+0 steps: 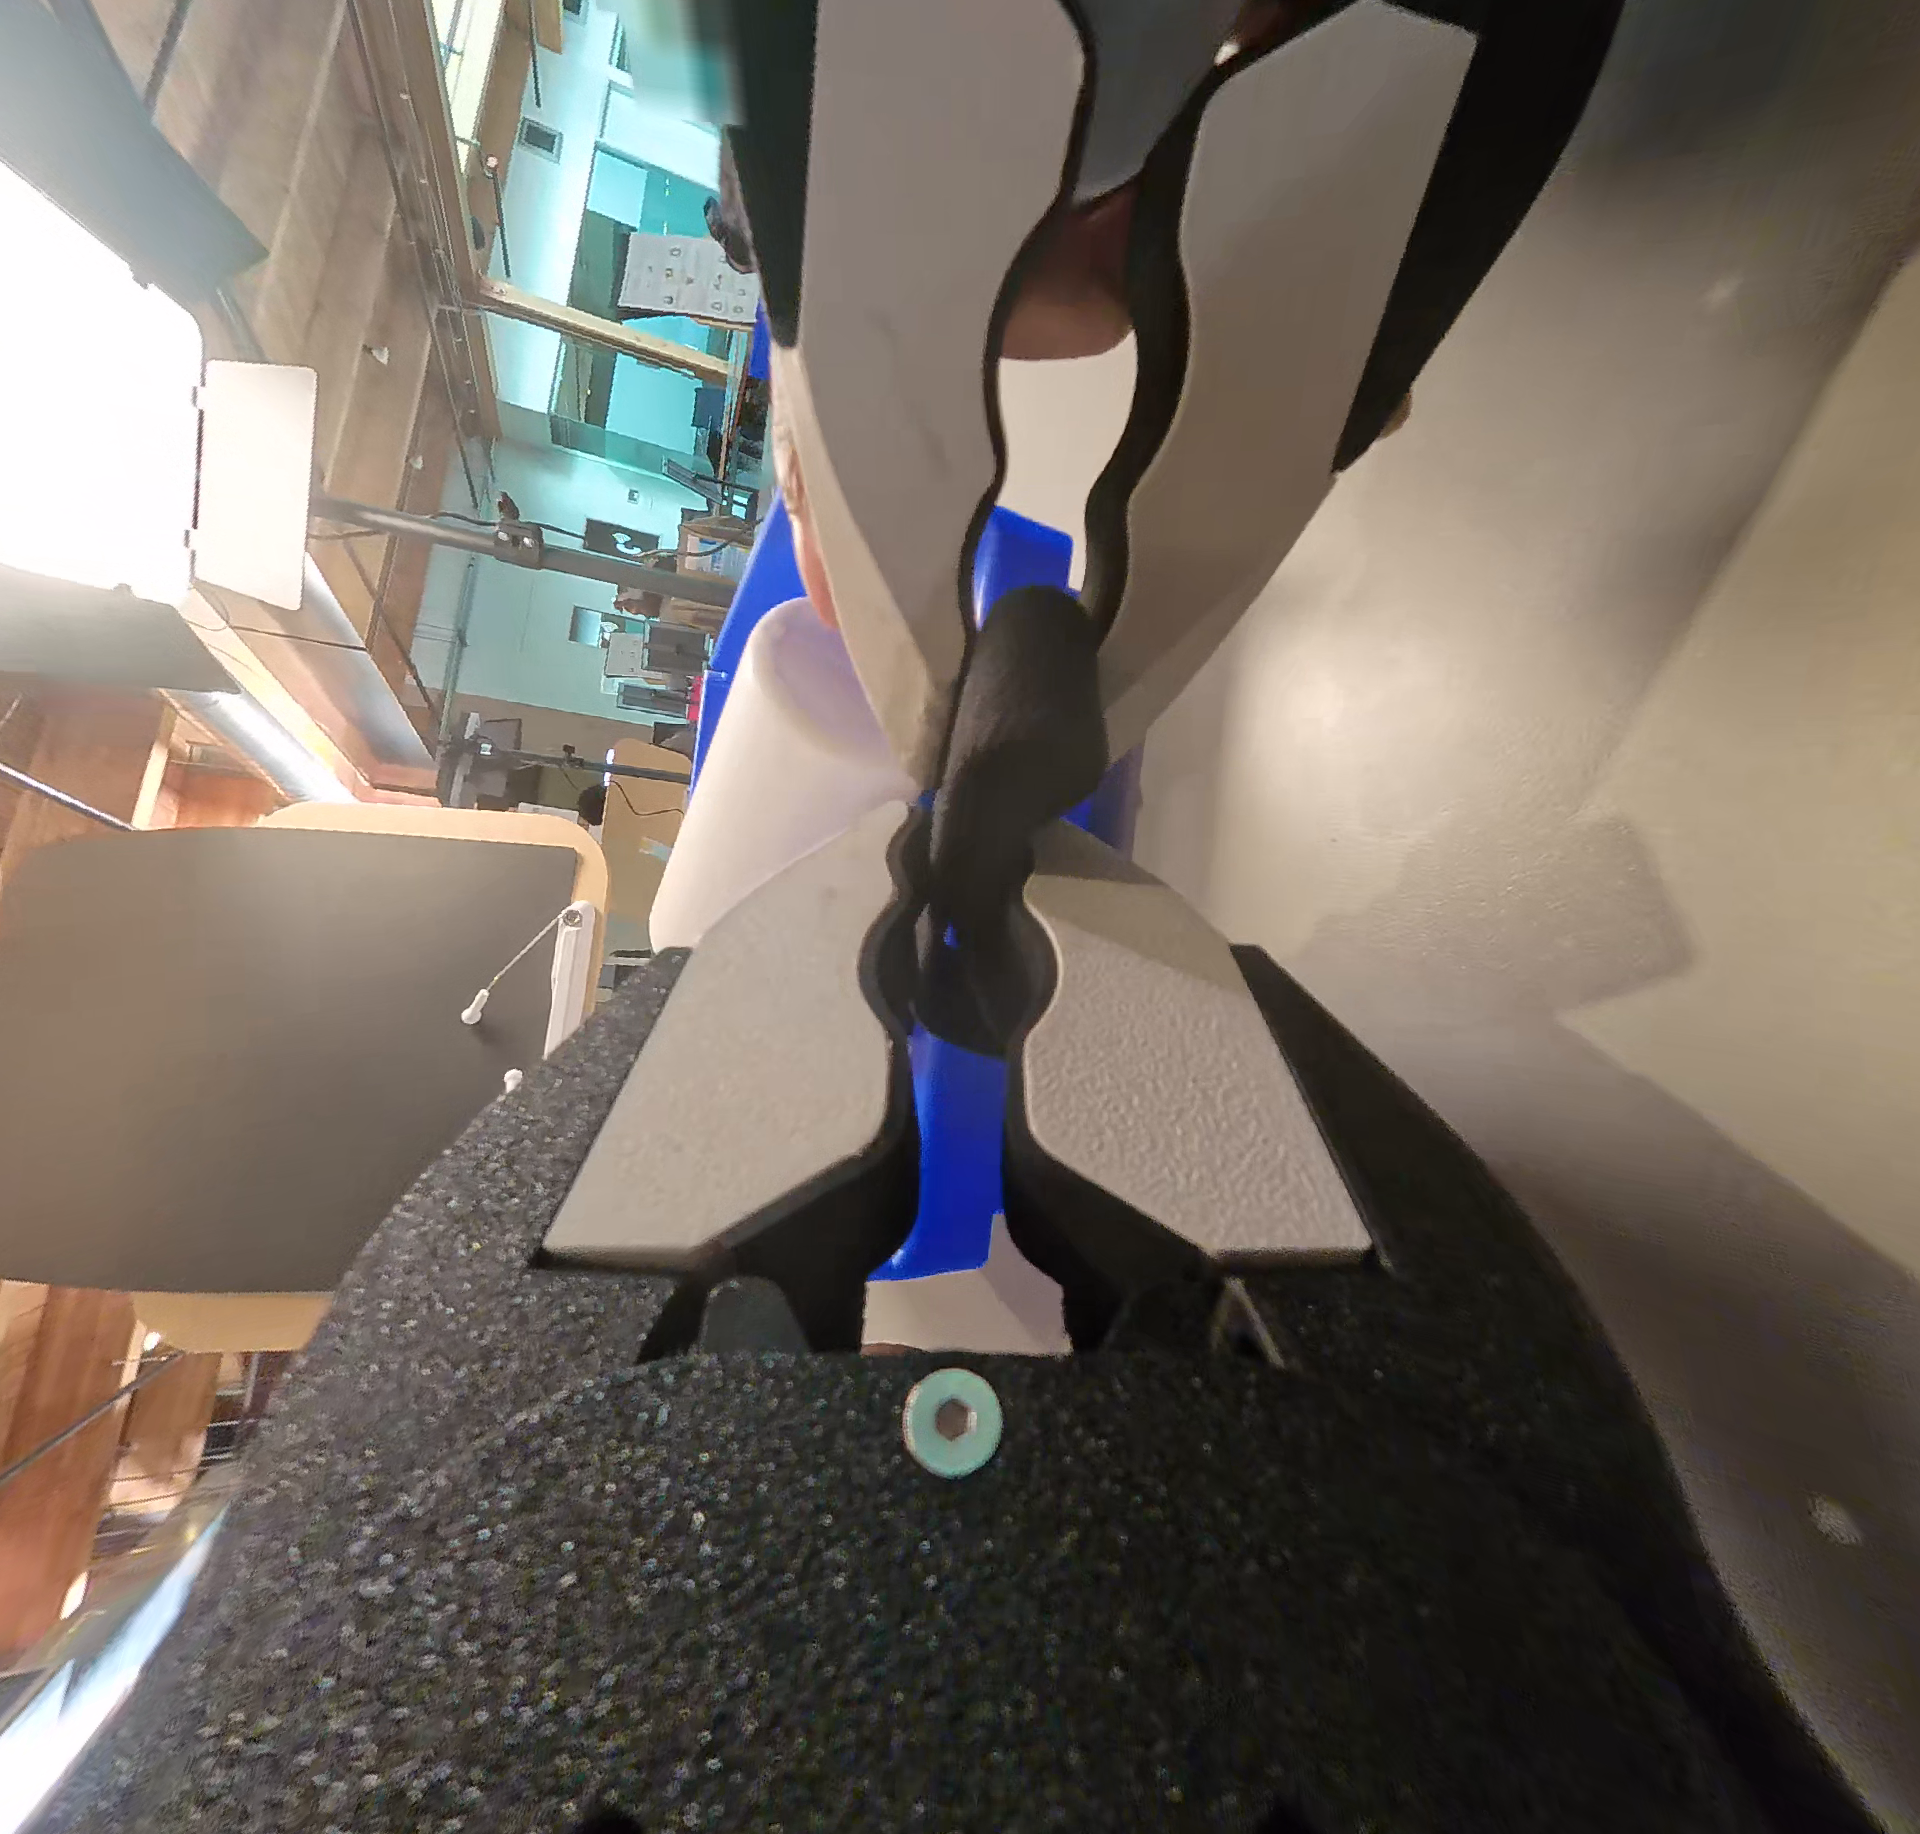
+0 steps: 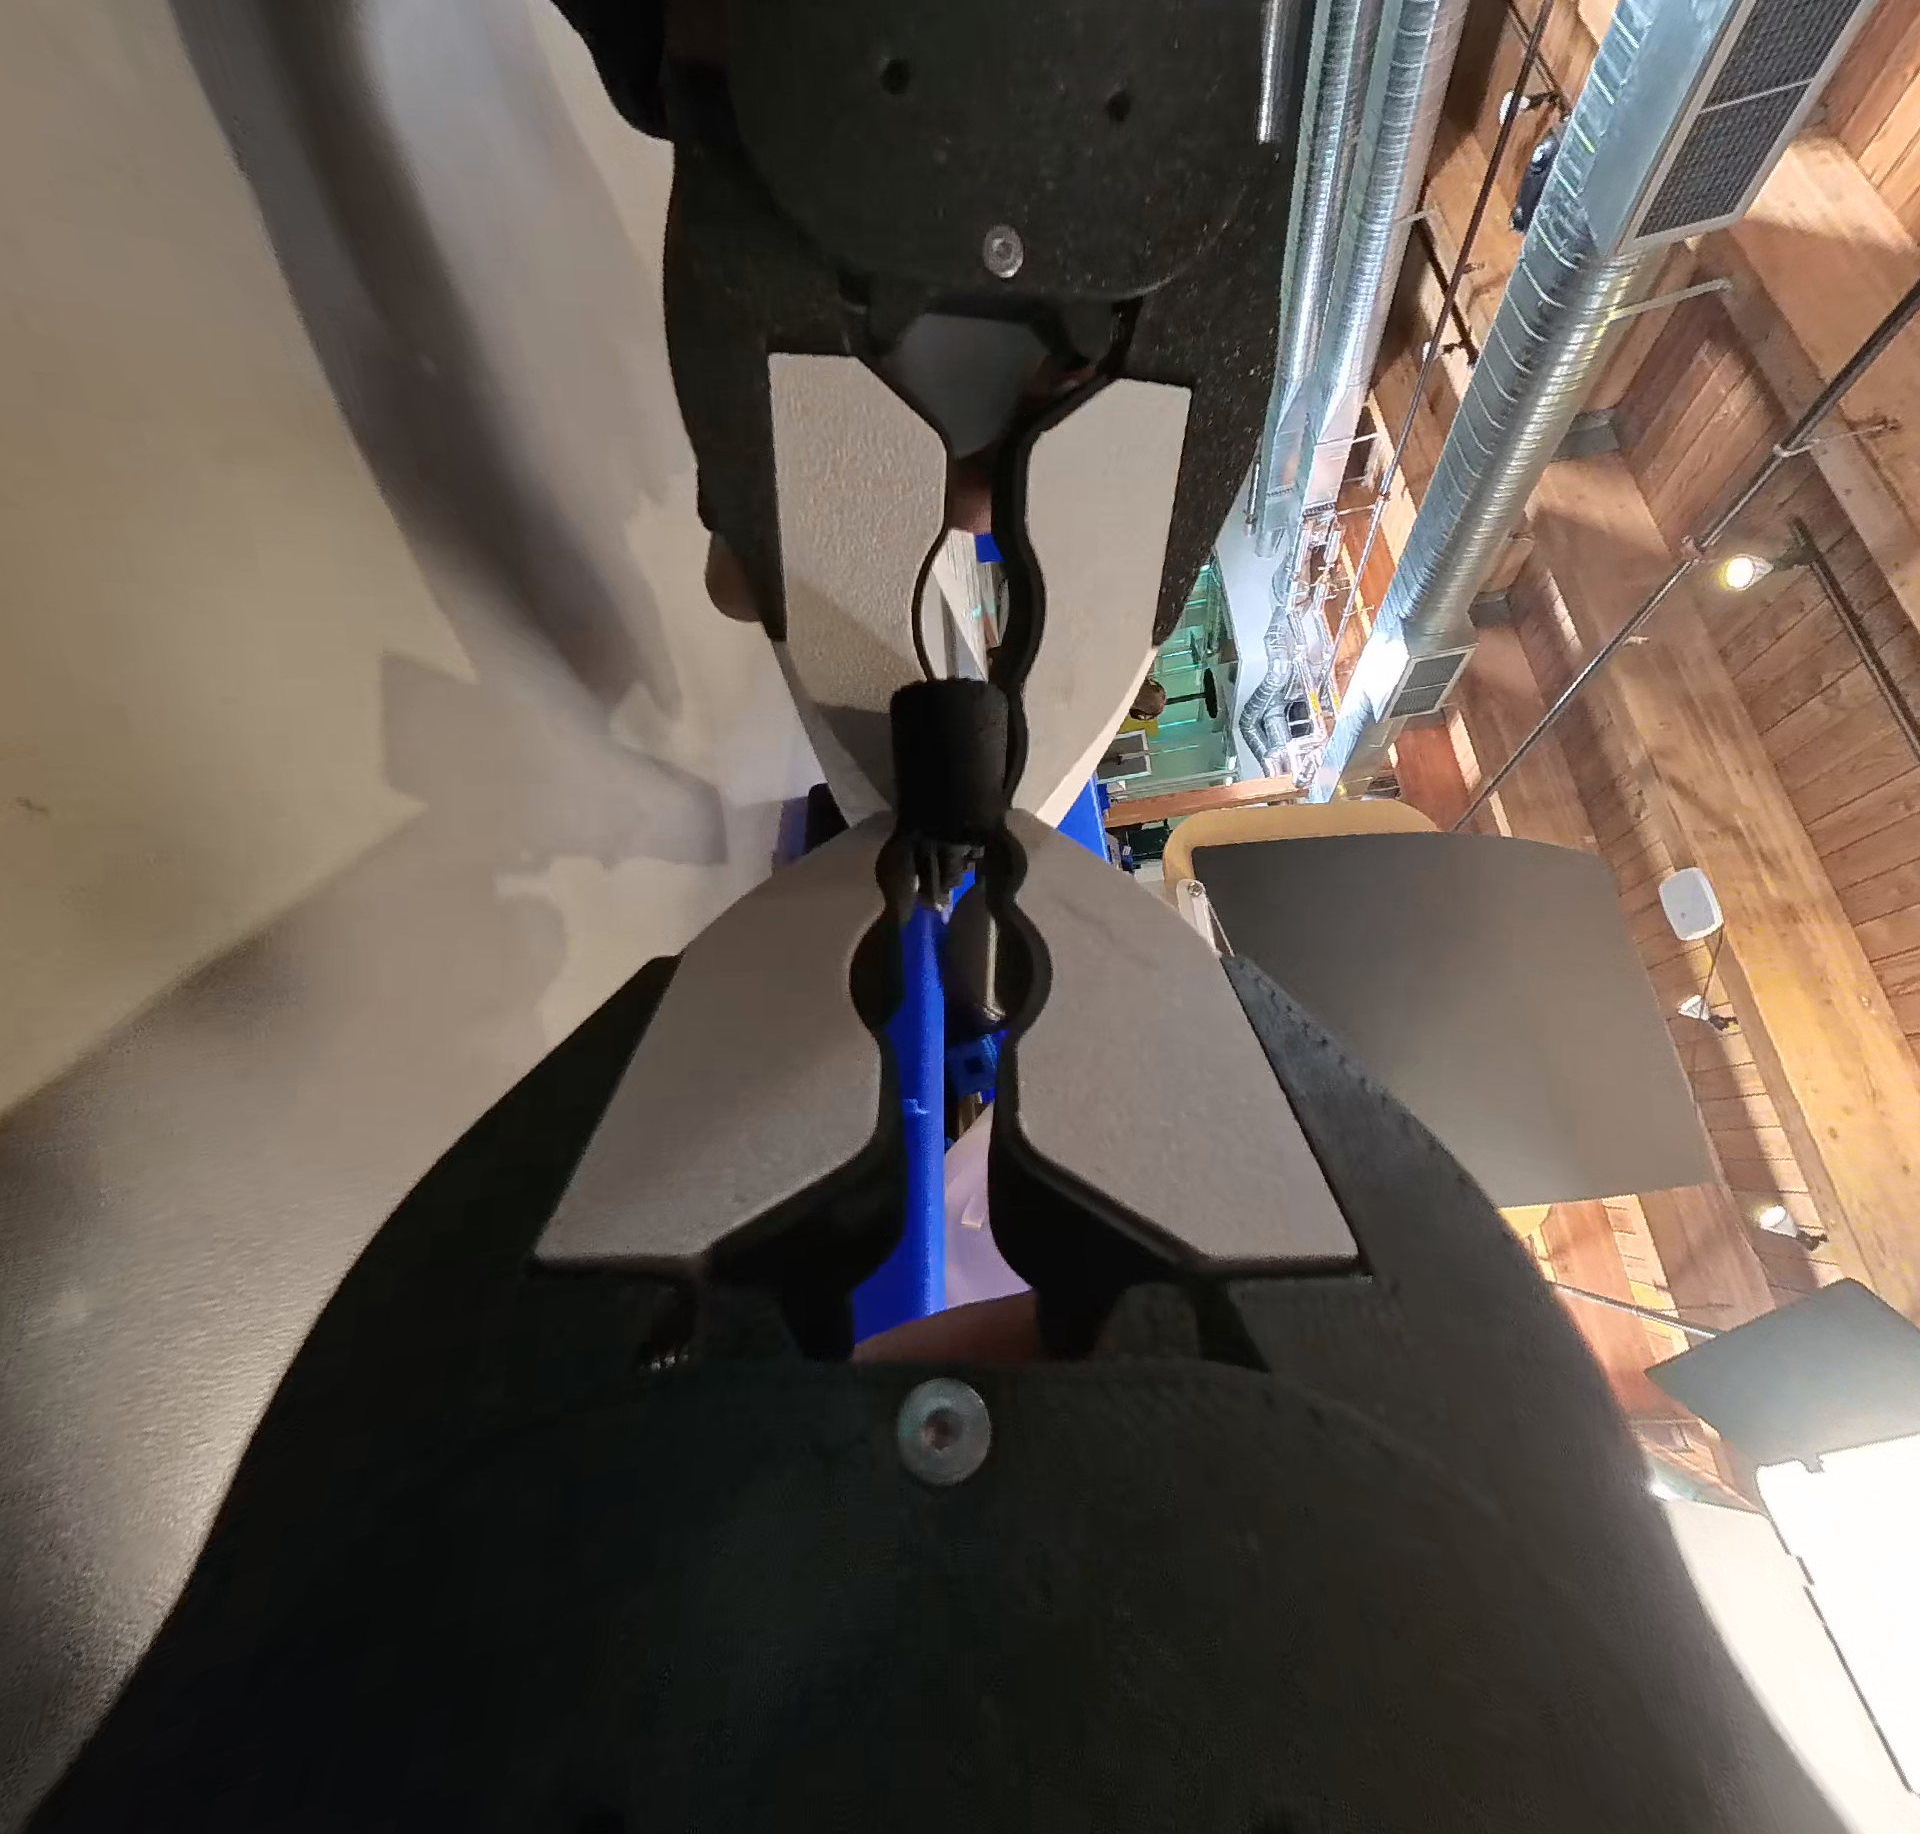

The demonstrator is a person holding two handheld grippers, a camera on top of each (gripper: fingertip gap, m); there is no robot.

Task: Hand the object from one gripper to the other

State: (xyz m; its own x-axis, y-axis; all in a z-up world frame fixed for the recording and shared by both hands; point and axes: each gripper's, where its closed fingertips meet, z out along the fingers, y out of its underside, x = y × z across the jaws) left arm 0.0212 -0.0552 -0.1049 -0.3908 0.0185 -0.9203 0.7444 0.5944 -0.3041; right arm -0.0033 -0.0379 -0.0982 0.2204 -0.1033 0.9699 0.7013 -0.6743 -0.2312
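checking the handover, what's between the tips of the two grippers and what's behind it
A small black object sits pinched between the left gripper and right gripper. Behind it shows something blue, mostly covered.

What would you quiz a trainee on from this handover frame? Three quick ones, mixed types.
1. True or false: the left gripper and the right gripper sit side by side, pointing the same way.
2. Multiple choice: what colour is the thing seen through the gap between the left gripper's fingers? A red, B blue, C green.
3. Short answer: which gripper is shut on the black object?

Key: 1 false, they meet tip to tip. 2 B. 3 both, as far as the views show.
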